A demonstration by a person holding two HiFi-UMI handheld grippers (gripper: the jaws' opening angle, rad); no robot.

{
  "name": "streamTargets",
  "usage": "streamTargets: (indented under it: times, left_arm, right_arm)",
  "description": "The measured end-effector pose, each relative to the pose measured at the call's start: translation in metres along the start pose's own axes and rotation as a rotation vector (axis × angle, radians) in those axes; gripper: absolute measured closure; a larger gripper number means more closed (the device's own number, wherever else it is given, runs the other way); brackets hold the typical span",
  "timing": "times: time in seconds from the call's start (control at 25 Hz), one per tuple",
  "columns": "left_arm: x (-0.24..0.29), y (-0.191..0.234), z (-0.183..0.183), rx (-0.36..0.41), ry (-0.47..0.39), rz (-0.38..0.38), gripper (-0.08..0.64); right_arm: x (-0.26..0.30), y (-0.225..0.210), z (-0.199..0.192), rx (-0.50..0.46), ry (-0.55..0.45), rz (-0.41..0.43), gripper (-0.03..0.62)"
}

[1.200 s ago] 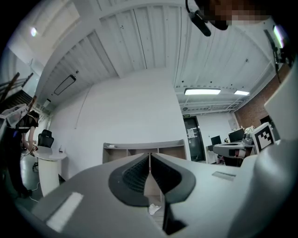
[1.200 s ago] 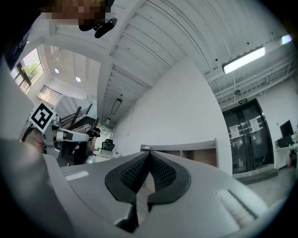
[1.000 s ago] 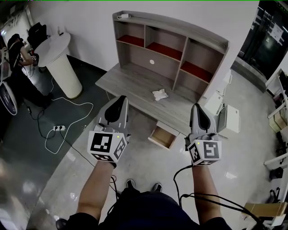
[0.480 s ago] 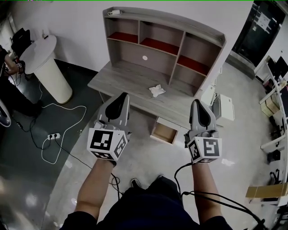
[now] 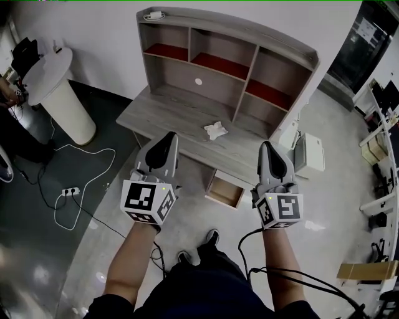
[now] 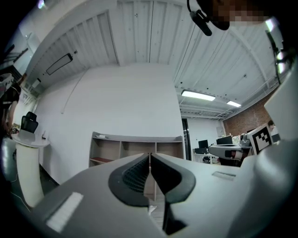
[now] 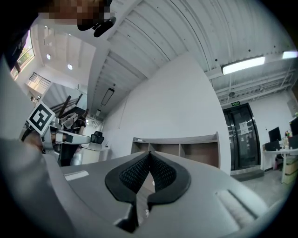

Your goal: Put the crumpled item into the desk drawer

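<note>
We hold a gripper in each hand, out in front of us and above the floor [image 5: 193,224]. The left gripper [image 5: 167,137] has its two jaws pressed together, with nothing between them. The right gripper [image 5: 267,147] is the same: its jaws touch at the tips and pinch nothing. Both point toward the desk [image 5: 162,115], and neither touches it.

The crumpled item [image 5: 216,130] is small and white. It lies on the desk top, a bit right of the middle, in front of the shelves [image 5: 224,43]. In the head view it sits between our two grippers and well apart from both.

The drawer [image 5: 225,190] hangs under the front edge of the desk, toward its right side. It is pulled open and we can see its brown inside. It is nearer to the right gripper than to the left one. The crumpled item is not in it.

The shelves have three boxes along the top with red floors. A small white thing [image 5: 154,15] lies on top of them at the left; we cannot tell what it is. A round table [image 5: 50,68], all white, stands to the left of the desk. A white cable [image 5: 106,150] runs over the dark part of the floor to a power strip [image 5: 70,190]. Our shoes [image 5: 212,237] show below, between our arms.
</note>
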State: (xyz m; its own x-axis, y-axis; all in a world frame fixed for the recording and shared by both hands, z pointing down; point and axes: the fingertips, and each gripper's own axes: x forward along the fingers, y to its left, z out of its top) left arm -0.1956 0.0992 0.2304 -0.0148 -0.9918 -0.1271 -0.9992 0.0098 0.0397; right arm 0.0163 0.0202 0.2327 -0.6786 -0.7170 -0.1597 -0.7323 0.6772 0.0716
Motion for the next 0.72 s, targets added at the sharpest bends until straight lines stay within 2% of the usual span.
streamTargets:
  times: [0.36,0.72]
  left_arm:
    - [0.065,-0.011,-0.013,0.029,0.033,0.035,0.546]
    - [0.103,-0.019,-0.022,0.051,0.056,0.060,0.546]
  right_arm:
    - [0.052,-0.053,-0.024,0.054,0.001,0.043,0.586]
    - [0.080,-0.087,-0.036,0.083,-0.003,0.067,0.586]
